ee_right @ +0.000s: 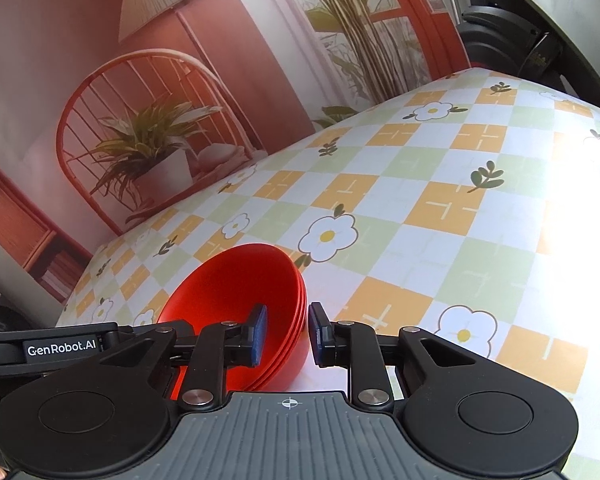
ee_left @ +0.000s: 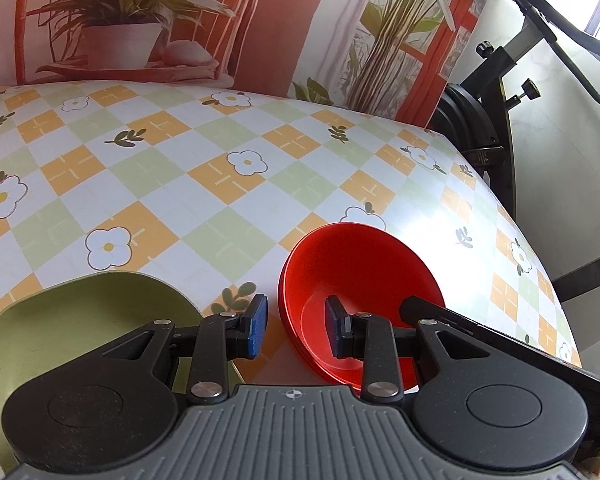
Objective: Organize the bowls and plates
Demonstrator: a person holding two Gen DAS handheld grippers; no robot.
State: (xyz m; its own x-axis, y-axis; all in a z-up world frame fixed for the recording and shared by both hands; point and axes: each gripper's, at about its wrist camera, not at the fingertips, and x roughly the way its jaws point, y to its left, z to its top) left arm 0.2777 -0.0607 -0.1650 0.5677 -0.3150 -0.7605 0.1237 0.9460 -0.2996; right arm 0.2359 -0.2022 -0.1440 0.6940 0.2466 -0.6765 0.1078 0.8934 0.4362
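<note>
Straddling the stacked shiny red plastic bowls (ee_right: 240,312) at six o'clock, both spread grippers, left gripper (ee_left: 296,328) and right gripper (ee_right: 287,334), should pinch the rims evenly and lift level.

Glossy red bowls (ee_left: 360,280), matt green plate (ee_left: 80,320), smooth printed tablecloth (ee_left: 220,160)

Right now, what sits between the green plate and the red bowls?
Only bare tablecloth and the left claw's blue pad, in the left wrist view; green plate, red bowls.

plate (ee_left: 80,320) left of stacked bowls (ee_left: 356,280)
</note>
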